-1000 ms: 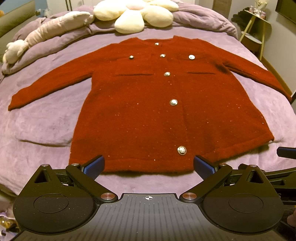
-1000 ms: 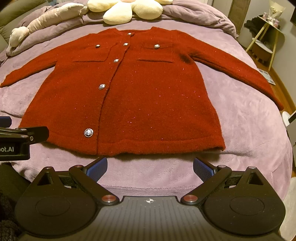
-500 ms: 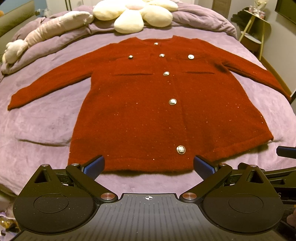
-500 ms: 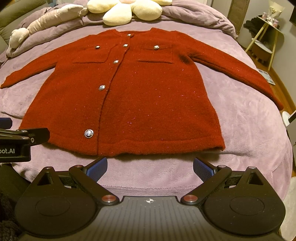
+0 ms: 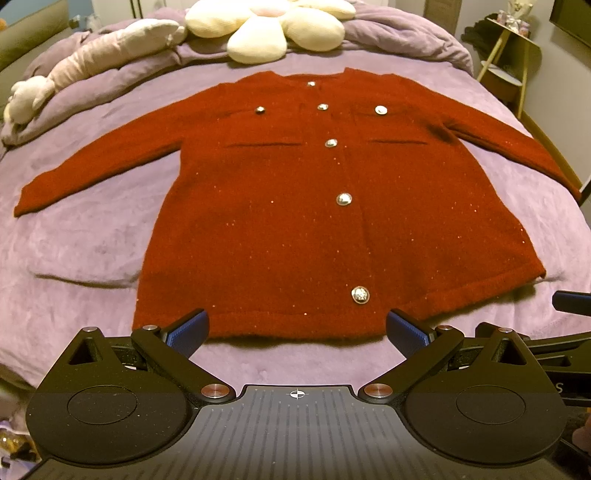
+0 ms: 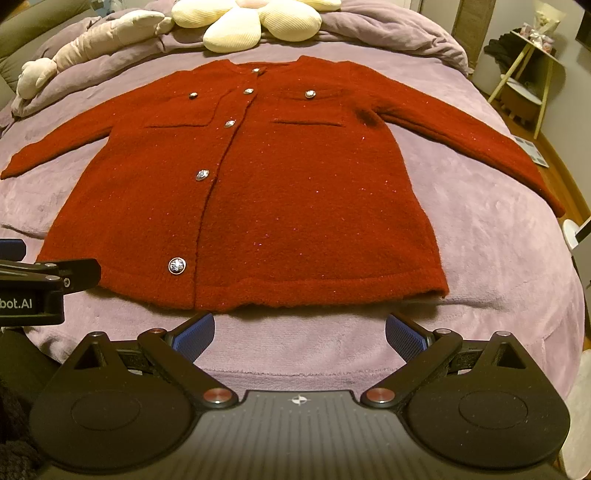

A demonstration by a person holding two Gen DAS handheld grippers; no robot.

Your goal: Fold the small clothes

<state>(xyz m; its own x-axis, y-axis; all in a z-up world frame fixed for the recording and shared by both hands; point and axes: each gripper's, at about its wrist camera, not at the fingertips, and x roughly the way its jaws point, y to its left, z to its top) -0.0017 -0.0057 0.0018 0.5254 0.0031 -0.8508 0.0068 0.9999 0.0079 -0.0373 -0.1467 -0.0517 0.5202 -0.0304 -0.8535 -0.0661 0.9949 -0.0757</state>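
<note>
A red knit cardigan (image 5: 295,221) (image 6: 288,192) with silver buttons lies flat and face up on the bed, both sleeves spread out to the sides, hem toward me. My left gripper (image 5: 297,326) hovers open just short of the hem's middle, nothing between its blue pads. In the right wrist view my right gripper (image 6: 300,334) is open too, a little back from the hem's right half. The left gripper's body (image 6: 44,288) shows at that view's left edge.
The purple blanket (image 5: 92,240) covers the bed. A cream flower cushion (image 5: 273,26) and a long pale plush toy (image 5: 92,62) lie at the head. A small gold side table (image 6: 528,70) stands at the right, beyond the bed's edge.
Both views have crept slightly; the cardigan sits a touch lower in the right wrist view. Nothing was grasped.
</note>
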